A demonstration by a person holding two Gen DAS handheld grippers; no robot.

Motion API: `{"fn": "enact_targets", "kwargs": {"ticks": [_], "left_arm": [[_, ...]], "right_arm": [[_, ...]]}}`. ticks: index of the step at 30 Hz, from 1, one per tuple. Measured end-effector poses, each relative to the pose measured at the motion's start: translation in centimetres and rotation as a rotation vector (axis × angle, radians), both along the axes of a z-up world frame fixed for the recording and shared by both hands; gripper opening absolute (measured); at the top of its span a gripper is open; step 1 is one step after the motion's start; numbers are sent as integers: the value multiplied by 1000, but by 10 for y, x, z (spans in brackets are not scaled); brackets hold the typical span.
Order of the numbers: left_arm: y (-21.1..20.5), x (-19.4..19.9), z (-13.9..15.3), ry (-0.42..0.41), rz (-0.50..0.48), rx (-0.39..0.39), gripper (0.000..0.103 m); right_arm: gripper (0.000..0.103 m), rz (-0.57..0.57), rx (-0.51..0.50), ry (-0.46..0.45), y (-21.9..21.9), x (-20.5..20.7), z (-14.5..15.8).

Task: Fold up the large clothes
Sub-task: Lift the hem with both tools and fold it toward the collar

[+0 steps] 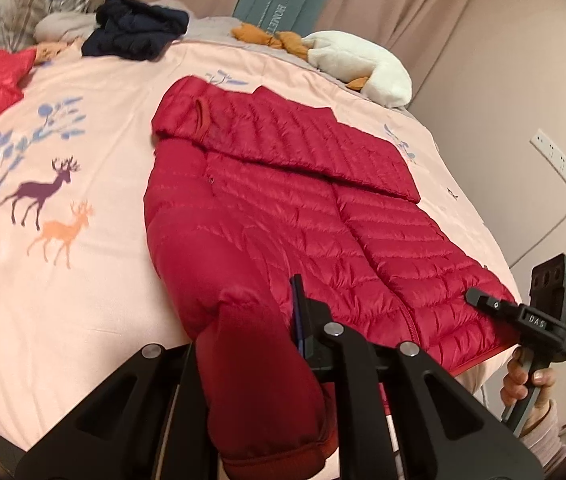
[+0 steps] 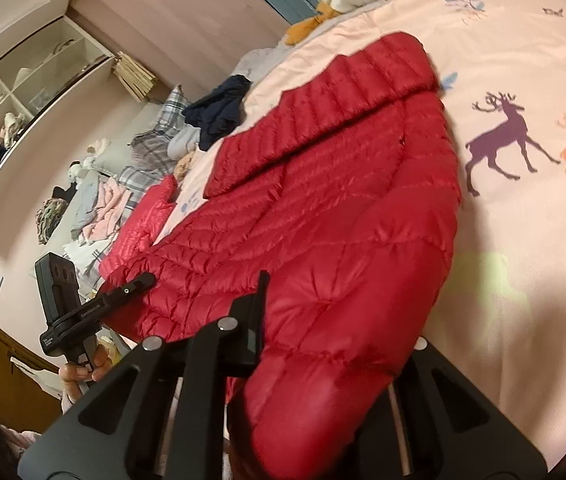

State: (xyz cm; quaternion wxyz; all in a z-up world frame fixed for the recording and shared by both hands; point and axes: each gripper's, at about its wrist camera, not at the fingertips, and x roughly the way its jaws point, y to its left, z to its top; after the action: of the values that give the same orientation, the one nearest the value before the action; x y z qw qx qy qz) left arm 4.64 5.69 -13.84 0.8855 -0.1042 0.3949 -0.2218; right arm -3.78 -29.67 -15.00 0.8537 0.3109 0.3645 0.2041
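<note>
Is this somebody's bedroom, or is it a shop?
Most likely a bedroom at home. A big bed with a pink deer-print cover fills the view, a white plush duck lies by the wall, and open shelves hold household clutter.

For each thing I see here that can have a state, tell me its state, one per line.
Dark red quilted down jacket: spread flat on the bed, zipped shut, one sleeve folded across the chest.
Left gripper: shut on the jacket's other sleeve.
Right gripper: shut on jacket fabric.
Navy blue garment: crumpled, unfolded.
White plush goose: lying on its side.
</note>
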Motion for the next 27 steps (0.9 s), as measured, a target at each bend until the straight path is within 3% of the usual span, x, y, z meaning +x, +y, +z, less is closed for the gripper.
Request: {"fn": "enact_targets", "kwargs": {"ticks": [19, 27], "left_arm": [[3, -20, 44, -93, -51, 10, 12], [17, -35, 60, -130, -73, -39, 12]], "right_arm": [[14, 94, -5, -169, -14, -24, 59], [14, 144, 1, -261, -14, -45, 82]]}}
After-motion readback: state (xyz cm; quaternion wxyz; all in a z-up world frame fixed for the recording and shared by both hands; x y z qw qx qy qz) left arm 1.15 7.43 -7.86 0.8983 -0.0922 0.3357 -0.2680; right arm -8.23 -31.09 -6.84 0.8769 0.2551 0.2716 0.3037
